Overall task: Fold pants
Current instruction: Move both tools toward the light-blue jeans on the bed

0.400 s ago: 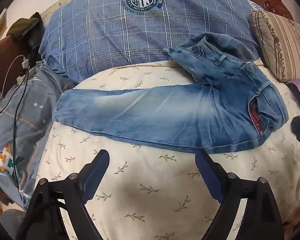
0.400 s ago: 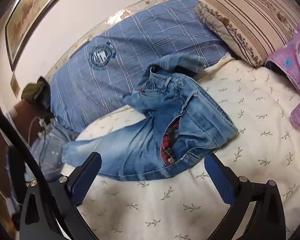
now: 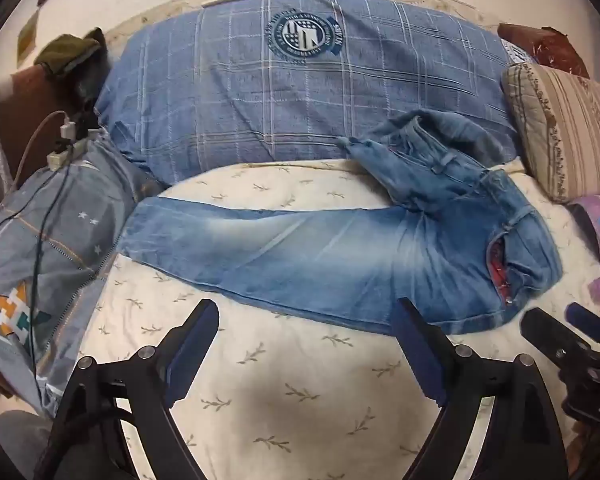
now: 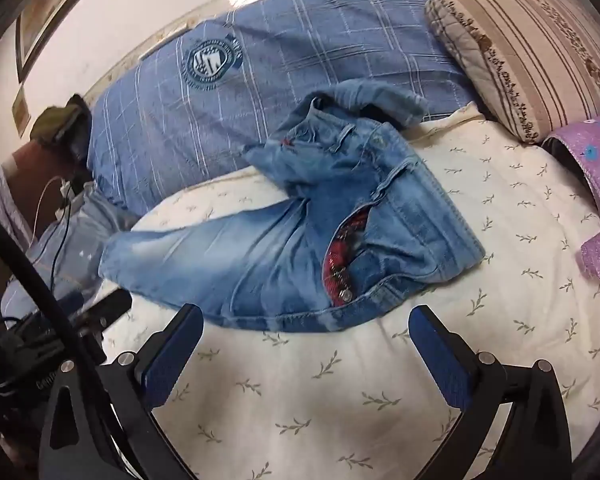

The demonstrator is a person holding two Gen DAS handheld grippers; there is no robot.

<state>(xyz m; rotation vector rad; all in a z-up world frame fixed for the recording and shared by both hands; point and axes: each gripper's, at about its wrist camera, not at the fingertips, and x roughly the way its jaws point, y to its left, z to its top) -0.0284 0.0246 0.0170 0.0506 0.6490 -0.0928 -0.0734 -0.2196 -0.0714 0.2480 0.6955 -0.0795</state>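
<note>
Cream leaf-print bedsheet [image 3: 300, 400], blue plaid pillow [image 3: 300, 96] against pale wall [image 4: 120, 20], framed picture [image 4: 44, 12].

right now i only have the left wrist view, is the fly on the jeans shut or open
Observer: Open. The right wrist view shows the jeans with the fly gaping on a red lining.
Operator: is the right gripper open
Observer: Yes, the right gripper is open and empty, just short of the waist hem.
Operator: anything right of the striped pillow
Observer: Below the striped pillow, purple fabric lies along the bed's right edge, apart from the jeans.
</note>
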